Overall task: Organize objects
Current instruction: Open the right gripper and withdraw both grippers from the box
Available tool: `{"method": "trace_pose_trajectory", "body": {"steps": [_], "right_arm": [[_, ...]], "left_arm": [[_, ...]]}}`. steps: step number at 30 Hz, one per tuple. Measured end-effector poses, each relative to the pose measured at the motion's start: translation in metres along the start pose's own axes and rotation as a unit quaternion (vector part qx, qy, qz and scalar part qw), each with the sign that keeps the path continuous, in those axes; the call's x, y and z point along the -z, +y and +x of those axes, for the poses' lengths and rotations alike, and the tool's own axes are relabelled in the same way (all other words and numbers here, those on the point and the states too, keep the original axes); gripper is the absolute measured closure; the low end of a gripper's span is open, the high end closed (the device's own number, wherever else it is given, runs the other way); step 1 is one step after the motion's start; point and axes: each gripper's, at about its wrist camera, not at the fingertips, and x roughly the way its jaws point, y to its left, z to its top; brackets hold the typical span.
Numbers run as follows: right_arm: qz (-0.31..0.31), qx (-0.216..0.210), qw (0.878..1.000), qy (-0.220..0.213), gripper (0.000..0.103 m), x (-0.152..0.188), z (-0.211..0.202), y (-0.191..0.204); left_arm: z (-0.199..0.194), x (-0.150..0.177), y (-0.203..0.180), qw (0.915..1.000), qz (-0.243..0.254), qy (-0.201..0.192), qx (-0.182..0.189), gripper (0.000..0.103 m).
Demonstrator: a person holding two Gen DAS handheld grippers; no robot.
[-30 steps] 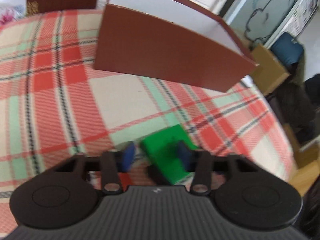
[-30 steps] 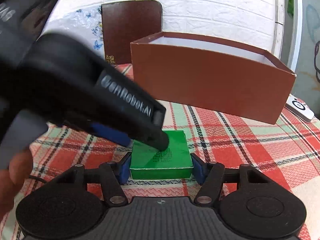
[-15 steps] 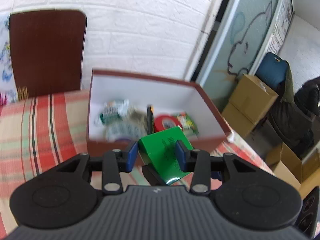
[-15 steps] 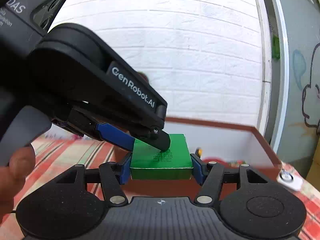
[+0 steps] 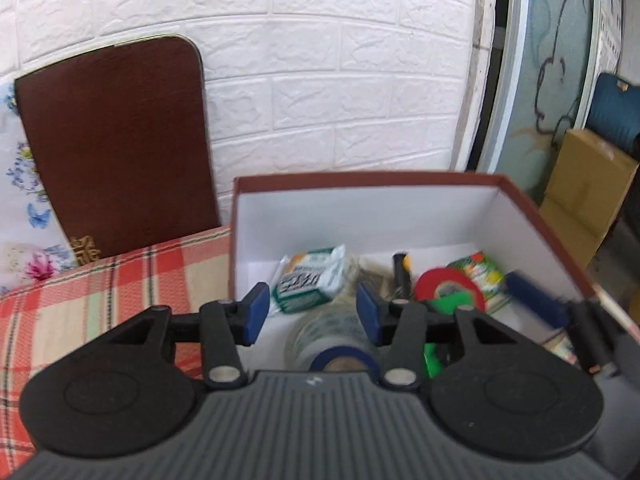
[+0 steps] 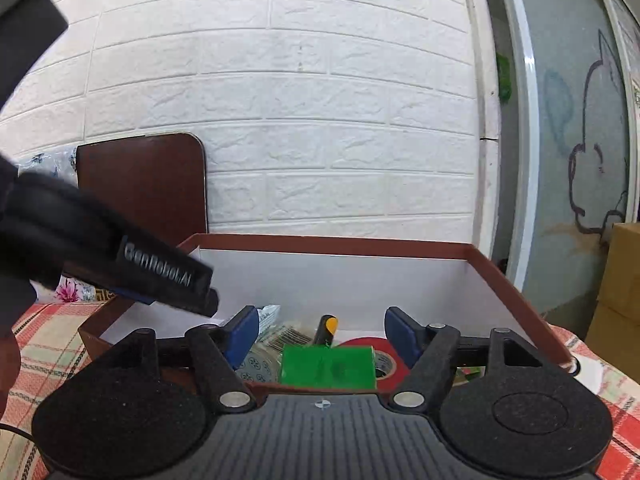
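Box on the table, block, tape roll and packet inside.

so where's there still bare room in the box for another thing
Bare white floor runs along the back wall of the box, behind the packet and red tape, and in the far right corner. The front half is crowded: green box, tape rolls, packets.

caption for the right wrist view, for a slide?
Right gripper open above brown box, green box released among tape rolls inside.
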Motion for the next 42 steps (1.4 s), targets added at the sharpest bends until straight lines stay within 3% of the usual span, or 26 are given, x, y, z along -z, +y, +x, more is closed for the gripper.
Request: {"method": "trace_pose_trajectory", "body": {"steps": [5, 7, 11, 18, 27, 42], "right_arm": [[0.024, 0.007, 1.000, -0.006, 0.033, 0.009, -0.037, -0.003], [0.026, 0.017, 0.999, -0.019, 0.027, 0.011, -0.053, -0.004], [0.032, 0.018, 0.999, -0.012, 0.026, 0.018, -0.089, -0.009], [0.053, -0.010, 0.997, 0.064, 0.026, 0.043, -0.081, -0.009], [0.051, -0.055, 0.987, 0.143, 0.026, 0.065, -0.078, 0.008], [0.029, -0.068, 0.982, 0.171, 0.025, 0.068, -0.088, 0.036]], "left_arm": [[-0.014, 0.014, -0.001, 0.9999, 0.002, 0.010, -0.002, 0.051], [-0.024, 0.020, -0.003, 1.0000, 0.005, 0.005, -0.005, 0.049], [-0.045, 0.031, -0.007, 0.9998, 0.012, -0.014, -0.011, 0.047], [-0.076, 0.055, -0.010, 0.9993, 0.027, -0.018, -0.018, 0.043], [-0.074, 0.100, 0.012, 0.9982, 0.015, 0.034, -0.047, 0.042], [-0.068, 0.139, 0.055, 0.9941, -0.024, 0.073, -0.076, 0.037]]}}
